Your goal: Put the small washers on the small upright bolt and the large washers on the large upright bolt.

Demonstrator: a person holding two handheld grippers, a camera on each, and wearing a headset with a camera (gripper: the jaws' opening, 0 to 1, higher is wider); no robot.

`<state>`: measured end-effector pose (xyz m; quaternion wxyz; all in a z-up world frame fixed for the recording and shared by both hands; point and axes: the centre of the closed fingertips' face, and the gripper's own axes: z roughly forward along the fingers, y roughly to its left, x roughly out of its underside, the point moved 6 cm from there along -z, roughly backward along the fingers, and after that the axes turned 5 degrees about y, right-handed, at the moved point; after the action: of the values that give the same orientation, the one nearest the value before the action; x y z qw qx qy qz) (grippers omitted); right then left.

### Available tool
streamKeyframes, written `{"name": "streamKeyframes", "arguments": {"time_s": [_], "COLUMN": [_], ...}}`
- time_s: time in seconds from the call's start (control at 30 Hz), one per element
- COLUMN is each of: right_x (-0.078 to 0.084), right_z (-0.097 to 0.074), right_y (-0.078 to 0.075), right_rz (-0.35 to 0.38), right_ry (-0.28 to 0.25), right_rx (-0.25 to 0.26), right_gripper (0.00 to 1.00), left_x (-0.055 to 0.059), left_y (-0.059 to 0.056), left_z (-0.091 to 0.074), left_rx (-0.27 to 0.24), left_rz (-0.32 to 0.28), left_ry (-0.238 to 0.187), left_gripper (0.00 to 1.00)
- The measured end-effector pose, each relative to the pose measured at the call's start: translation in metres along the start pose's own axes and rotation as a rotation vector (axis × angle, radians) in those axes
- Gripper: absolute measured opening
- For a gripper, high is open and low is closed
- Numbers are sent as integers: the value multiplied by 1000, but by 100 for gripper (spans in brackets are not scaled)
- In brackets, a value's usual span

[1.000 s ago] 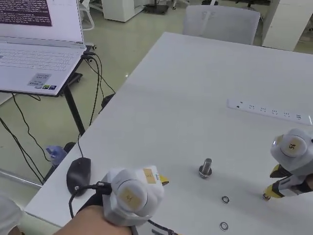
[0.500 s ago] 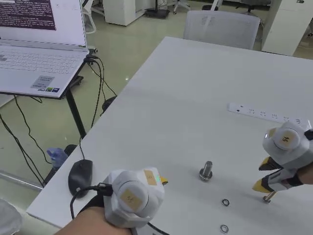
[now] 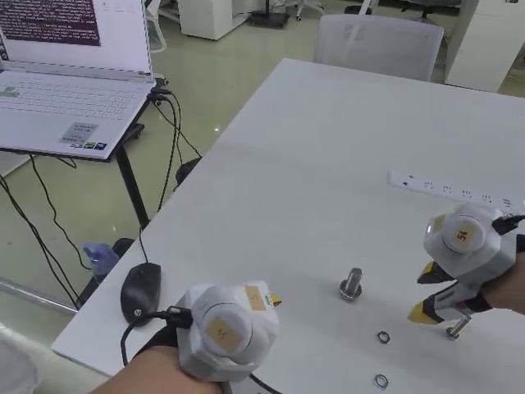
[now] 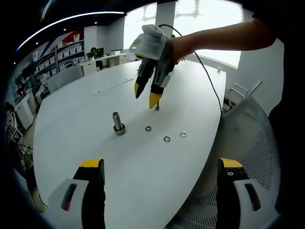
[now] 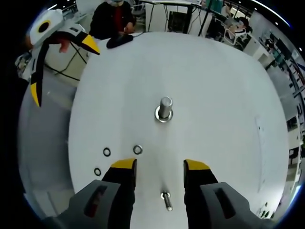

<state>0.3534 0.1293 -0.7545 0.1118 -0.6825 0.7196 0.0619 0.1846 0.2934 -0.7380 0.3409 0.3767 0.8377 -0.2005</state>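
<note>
The large upright bolt (image 3: 351, 283) stands mid-table, also seen as the large bolt (image 5: 164, 109) ahead of my right jaws. The small bolt (image 3: 454, 328) stands just right of my right gripper (image 3: 422, 291), which is open and holds nothing. In the right gripper view the small bolt (image 5: 166, 200) sits low between the open right gripper (image 5: 160, 164). Three washers (image 5: 137, 149) lie loose on the table left of it; two washers (image 3: 383, 336) appear in the head view. My left gripper (image 3: 267, 305) hovers at the near table edge, and the left gripper (image 4: 159, 164) is wide open and empty.
A white power strip (image 3: 451, 187) lies at the far right of the white table (image 3: 312, 164). A black mouse (image 3: 141, 291) sits at the near left corner. A laptop (image 3: 66, 90) stands on a side stand to the left, and a chair (image 3: 377, 41) at the far end.
My right gripper has risen off the small bolt and shifted left, leaving the bolt on the table. The left gripper has held still. The head camera has drifted slightly.
</note>
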Motion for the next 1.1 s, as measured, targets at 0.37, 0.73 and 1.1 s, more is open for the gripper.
{"name": "streamKeyframes", "arguments": {"time_s": [0.37,0.73,1.1], "right_x": [-6,-2,3], "right_z": [17,36,58], "right_y": [10,19,26], "right_rz": [-10,-17,-29], "right_ry": [-20,-15,20], "right_rx": [-30,-32,-32], "right_gripper": [40,39,34], "left_x": [2,3,3], "left_y": [-1,2,2], "left_z": [0,-2,-1], "left_rx": [3,-5,3], "left_rz": [7,1,5], "left_ry": [3,1,1], "left_gripper": [98,95,95]}}
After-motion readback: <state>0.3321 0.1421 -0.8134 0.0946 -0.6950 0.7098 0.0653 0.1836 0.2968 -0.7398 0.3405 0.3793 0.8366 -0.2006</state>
